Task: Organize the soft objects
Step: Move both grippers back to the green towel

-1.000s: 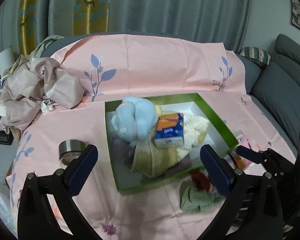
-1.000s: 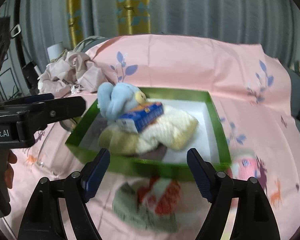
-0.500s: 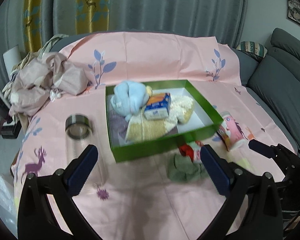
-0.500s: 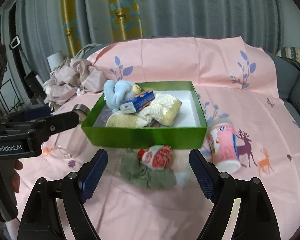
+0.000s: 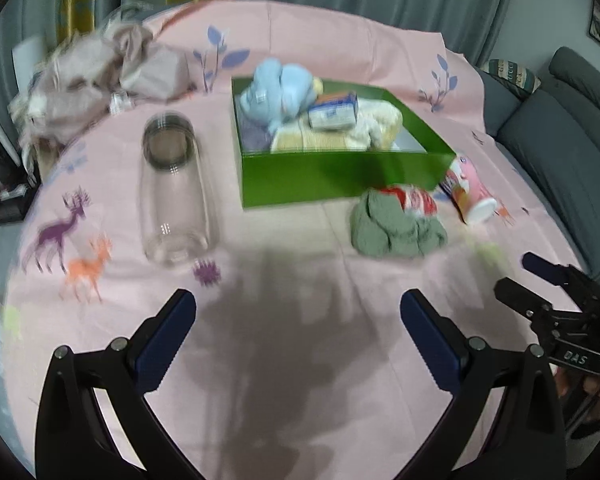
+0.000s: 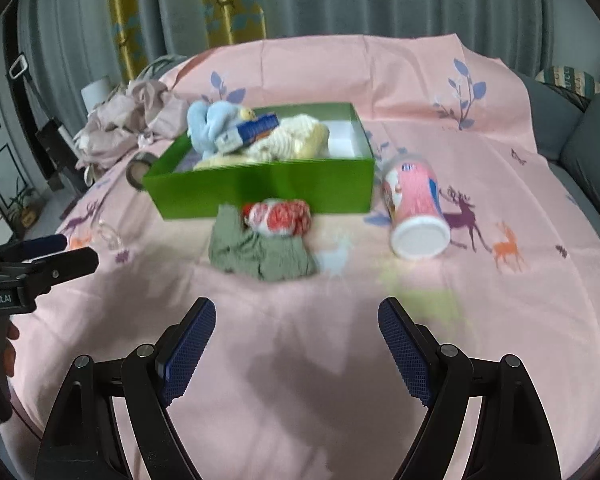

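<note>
A green box sits on the pink cloth and holds a blue plush toy, a tissue pack and cream knitwear. In front of the box lies a green cloth with a red and white sock ball on it. My left gripper is open and empty, well back from the box. My right gripper is open and empty, short of the green cloth.
A clear glass jar lies left of the box. A pink cup lies on its side right of the box. Crumpled beige fabric is piled at the back left. A grey sofa stands to the right.
Both grippers have pulled back from the box, so it now looks smaller and farther. Both stay open and empty. The objects have not moved.
</note>
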